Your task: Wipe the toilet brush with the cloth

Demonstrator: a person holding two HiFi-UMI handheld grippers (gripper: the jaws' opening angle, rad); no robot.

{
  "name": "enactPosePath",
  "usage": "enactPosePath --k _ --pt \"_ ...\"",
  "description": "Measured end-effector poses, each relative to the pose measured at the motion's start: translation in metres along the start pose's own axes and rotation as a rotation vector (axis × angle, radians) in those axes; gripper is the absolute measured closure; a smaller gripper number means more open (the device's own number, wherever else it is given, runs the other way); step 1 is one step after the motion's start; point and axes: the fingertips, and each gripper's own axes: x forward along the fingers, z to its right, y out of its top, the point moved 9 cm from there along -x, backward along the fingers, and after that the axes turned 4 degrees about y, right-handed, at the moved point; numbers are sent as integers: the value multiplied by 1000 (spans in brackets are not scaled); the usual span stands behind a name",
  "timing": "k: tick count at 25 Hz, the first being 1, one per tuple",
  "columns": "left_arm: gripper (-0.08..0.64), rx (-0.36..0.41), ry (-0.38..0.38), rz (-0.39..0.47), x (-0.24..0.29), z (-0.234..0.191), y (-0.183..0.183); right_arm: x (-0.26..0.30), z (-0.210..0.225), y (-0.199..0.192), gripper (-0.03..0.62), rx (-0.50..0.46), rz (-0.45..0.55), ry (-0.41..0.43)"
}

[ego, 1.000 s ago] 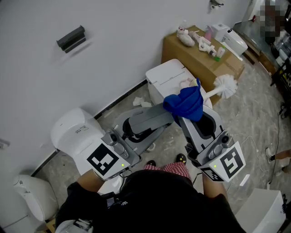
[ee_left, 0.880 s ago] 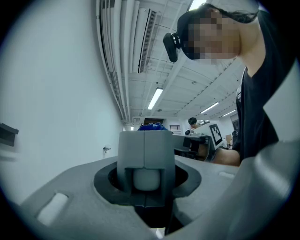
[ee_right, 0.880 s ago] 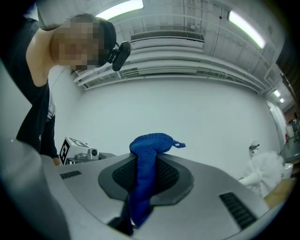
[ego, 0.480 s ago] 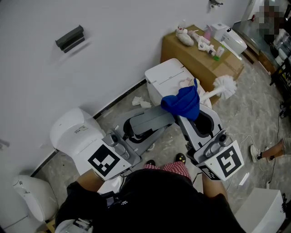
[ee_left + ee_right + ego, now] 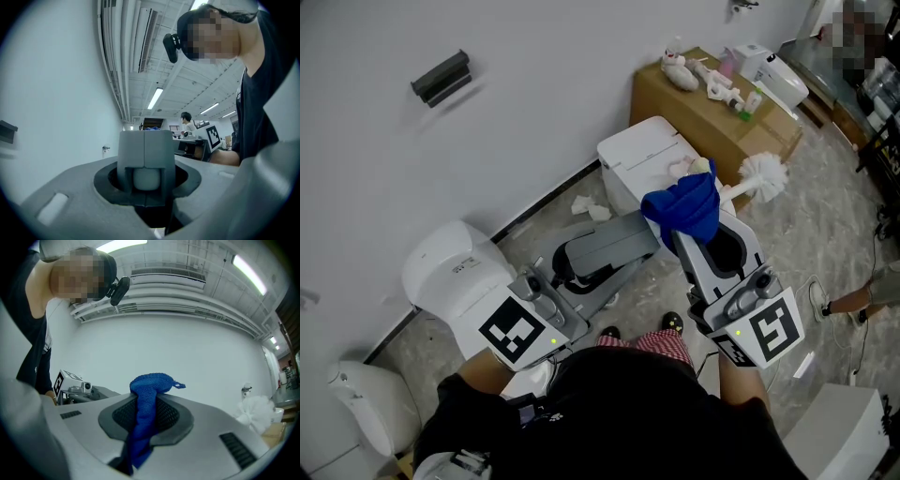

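The toilet brush has a white bristle head (image 5: pixel 766 176) and a pale handle (image 5: pixel 734 192) that runs back under the cloth. My left gripper (image 5: pixel 649 236) points level to the right. Its jaws are shut on the rounded white handle end (image 5: pixel 147 179), which sits in their notch. My right gripper (image 5: pixel 682 223) is shut on the blue cloth (image 5: pixel 684 206), which is bunched over the handle just past the left jaws. In the right gripper view the cloth (image 5: pixel 147 399) hangs between the jaws, with the bristle head (image 5: pixel 257 409) at the right. Where cloth and handle meet is hidden.
A white toilet tank (image 5: pixel 642 159) stands under the grippers by the wall. Behind it a cardboard box (image 5: pixel 712 108) carries small items. A white bin (image 5: pixel 455 277) is at the left and crumpled tissue (image 5: pixel 591 208) lies on the floor. Someone's foot (image 5: pixel 853 302) shows at the right edge.
The right gripper with the cloth slid slightly left along the handle, then back right toward the bristle head, tilting a little. The left gripper and brush stayed still.
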Motion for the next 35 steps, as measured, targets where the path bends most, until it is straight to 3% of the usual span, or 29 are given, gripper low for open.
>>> enactPosePath --k 35 --pt "396 16 -3 -16 -1 0 -1 -19 35 -9 522 -2 -10 -141"
